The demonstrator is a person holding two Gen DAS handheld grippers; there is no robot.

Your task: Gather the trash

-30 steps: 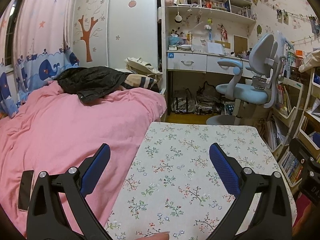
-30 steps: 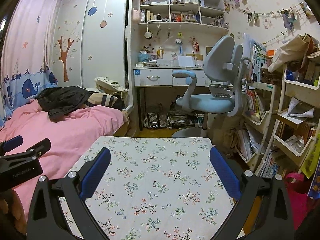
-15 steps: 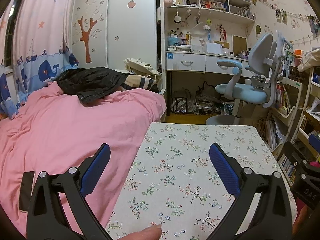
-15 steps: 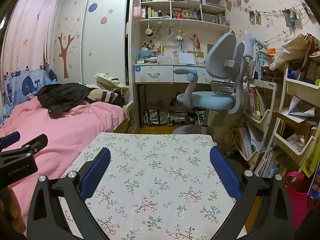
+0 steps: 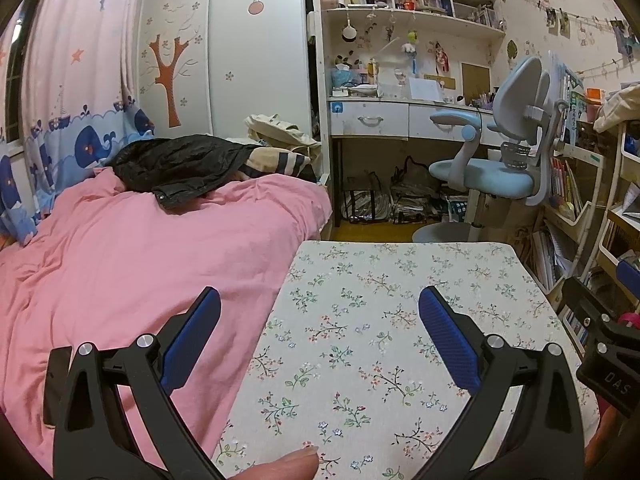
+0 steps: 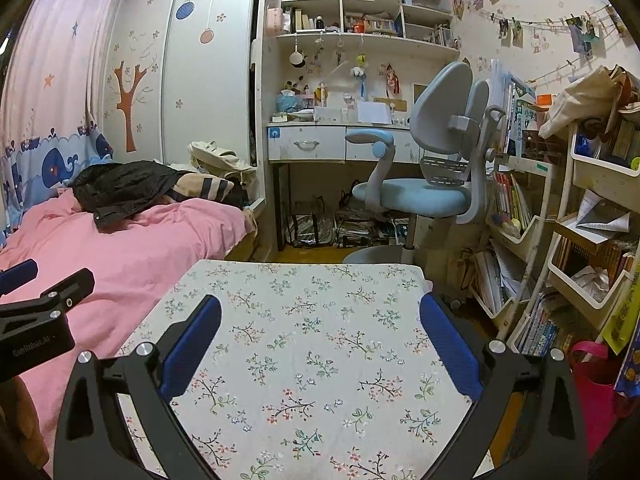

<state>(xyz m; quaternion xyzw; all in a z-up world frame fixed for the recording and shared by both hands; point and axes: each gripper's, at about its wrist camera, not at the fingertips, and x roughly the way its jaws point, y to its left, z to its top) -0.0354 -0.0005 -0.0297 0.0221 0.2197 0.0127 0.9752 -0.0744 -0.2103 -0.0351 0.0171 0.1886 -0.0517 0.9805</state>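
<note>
- Trash is hard to pick out here. No loose piece of it shows on the table (image 6: 312, 320) with the flowery cloth.
- The left gripper (image 5: 320, 320) is held over the table's left edge, right by the pink bed (image 5: 120, 260). Its two blue fingers (image 5: 192, 340) are spread wide apart, and nothing is between them.
- The right gripper (image 6: 320, 328) is held over the middle of the table. Its blue fingers (image 6: 448, 352) are spread wide too, and it holds nothing.
- Each gripper can be seen from the other one's camera, at the side edge of the picture.
- A fingertip (image 5: 280, 466) pokes in at the bottom of the left view, just above the cloth.
- A black jacket (image 5: 180, 168) lies on the far end of the bed, next to a striped pillow (image 5: 276, 160).
- A blue chair (image 6: 432, 184) stands past the table, in front of a white desk (image 6: 312, 144) with drawers.
- Bags (image 6: 320, 228) sit on the floor under the desk.
- White racks (image 6: 592, 248) full of books and papers stand on the right.
- A pink bag (image 6: 592, 376) sits low by the racks.
</note>
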